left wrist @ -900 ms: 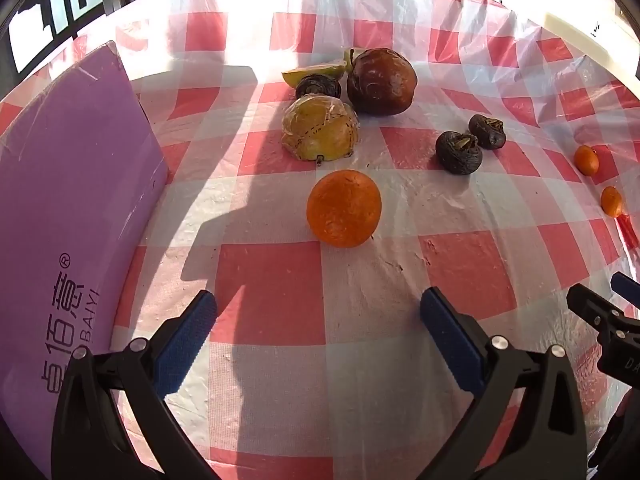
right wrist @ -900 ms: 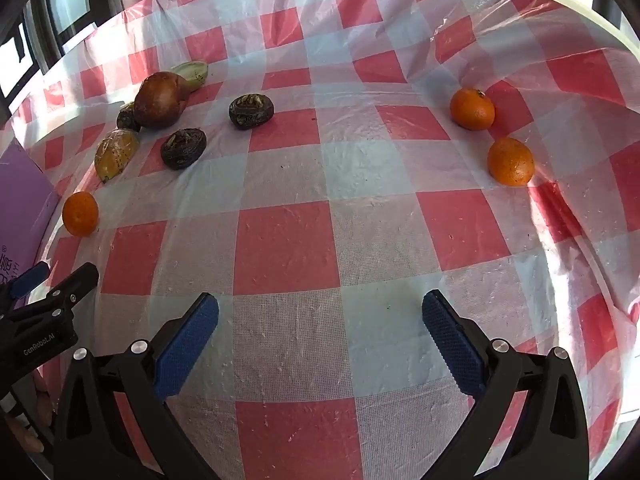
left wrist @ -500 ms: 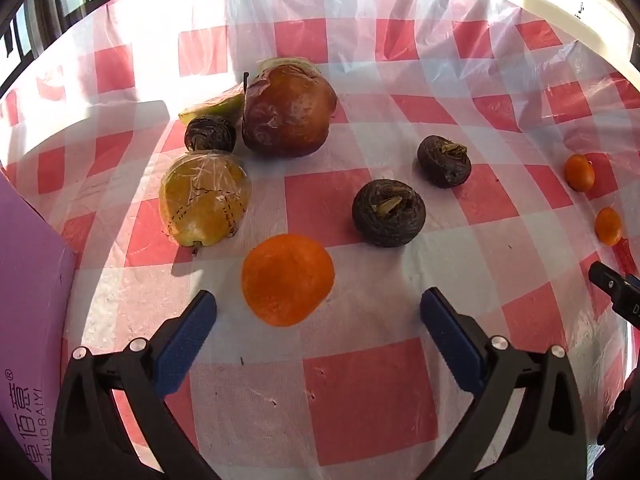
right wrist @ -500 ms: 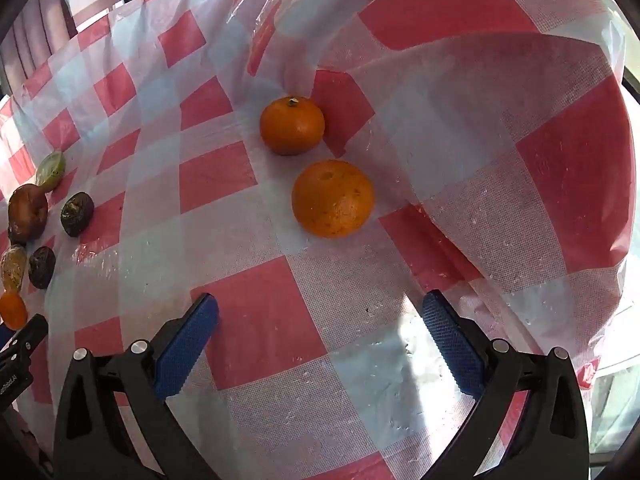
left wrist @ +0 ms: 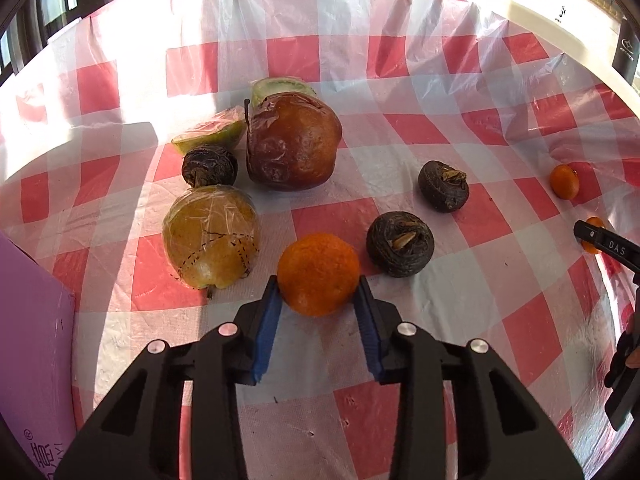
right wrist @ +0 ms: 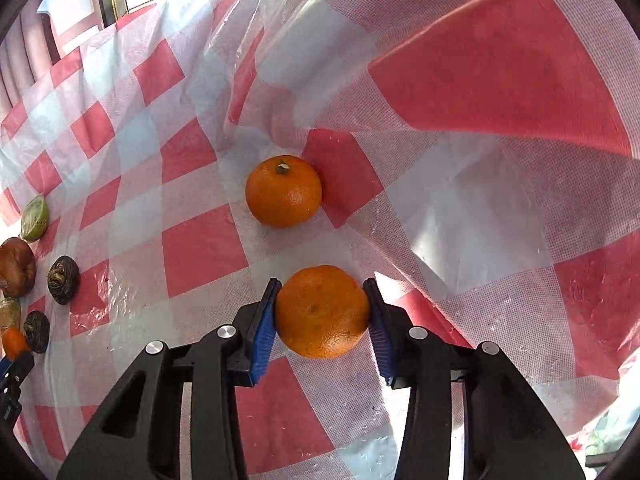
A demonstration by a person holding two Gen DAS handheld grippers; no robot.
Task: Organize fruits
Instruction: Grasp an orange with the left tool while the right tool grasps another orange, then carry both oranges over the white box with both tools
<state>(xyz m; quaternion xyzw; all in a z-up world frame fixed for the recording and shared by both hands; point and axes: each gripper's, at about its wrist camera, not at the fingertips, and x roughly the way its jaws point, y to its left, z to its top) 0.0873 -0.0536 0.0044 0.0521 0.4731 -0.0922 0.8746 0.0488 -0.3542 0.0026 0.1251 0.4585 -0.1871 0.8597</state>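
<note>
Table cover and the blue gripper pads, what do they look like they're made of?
Table cover: probably thin plastic film, glossy; it shows glare, creases, and a semi-transparent checked print.
Blue pads on the left gripper: probably rubber or soft plastic, matte with fine ribbing. Both grippers clamp oranges, the right gripper on its own.
</note>
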